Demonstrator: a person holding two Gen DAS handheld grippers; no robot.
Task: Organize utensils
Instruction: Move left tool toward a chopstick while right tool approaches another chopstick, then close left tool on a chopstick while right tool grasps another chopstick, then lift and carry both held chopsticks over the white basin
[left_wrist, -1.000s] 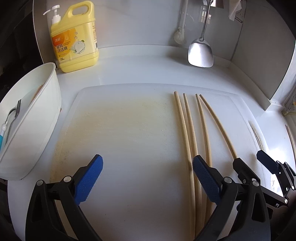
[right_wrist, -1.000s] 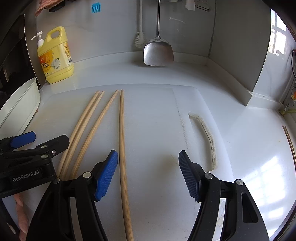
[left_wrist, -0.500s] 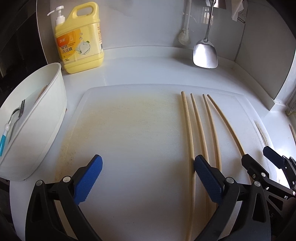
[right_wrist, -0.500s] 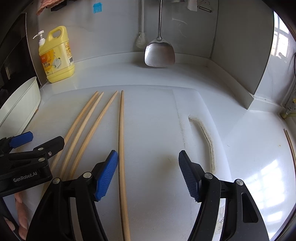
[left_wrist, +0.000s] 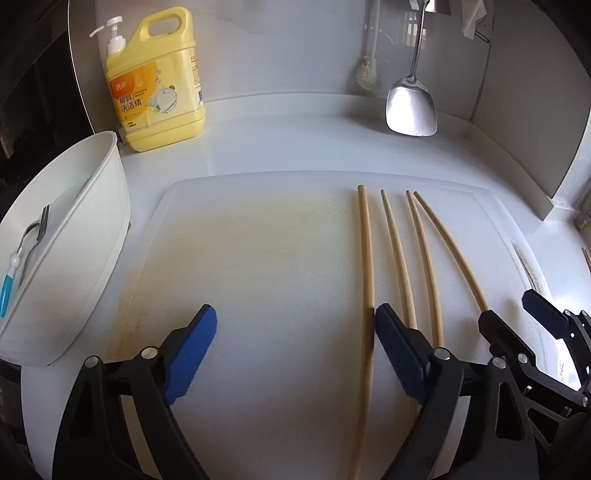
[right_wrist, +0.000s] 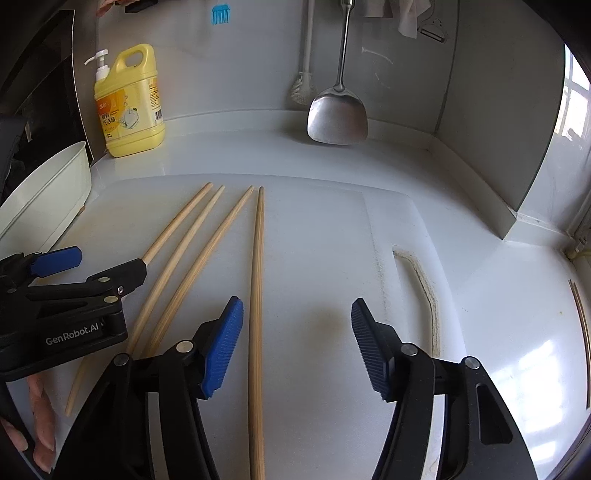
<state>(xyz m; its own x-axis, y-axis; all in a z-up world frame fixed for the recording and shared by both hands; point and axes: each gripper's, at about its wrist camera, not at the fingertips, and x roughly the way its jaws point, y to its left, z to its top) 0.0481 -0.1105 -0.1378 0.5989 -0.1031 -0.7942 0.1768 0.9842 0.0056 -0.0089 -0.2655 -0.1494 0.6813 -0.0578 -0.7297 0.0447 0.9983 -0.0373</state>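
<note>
Closing: my left gripper (left_wrist: 295, 354) and right gripper (right_wrist: 297, 345) both narrow, each with one chopstick between its pads, not pinched.
Chopsticks: all four chopsticks (left_wrist: 397, 254) lie on the cutting board's (left_wrist: 258, 240) right half, none stowed.
Destination: I judge the white bin (left_wrist: 74, 258), off the board's left edge, with a fork (left_wrist: 35, 236).
Far: detergent bottle (left_wrist: 159, 81), spatula (left_wrist: 412, 107) at the counter's back edge, no obstruction.

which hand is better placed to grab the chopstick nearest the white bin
Left. The left gripper has that chopstick just inside its closing jaws, against the right-hand pad. The right gripper straddles the chopstick farthest from the bin.
</note>
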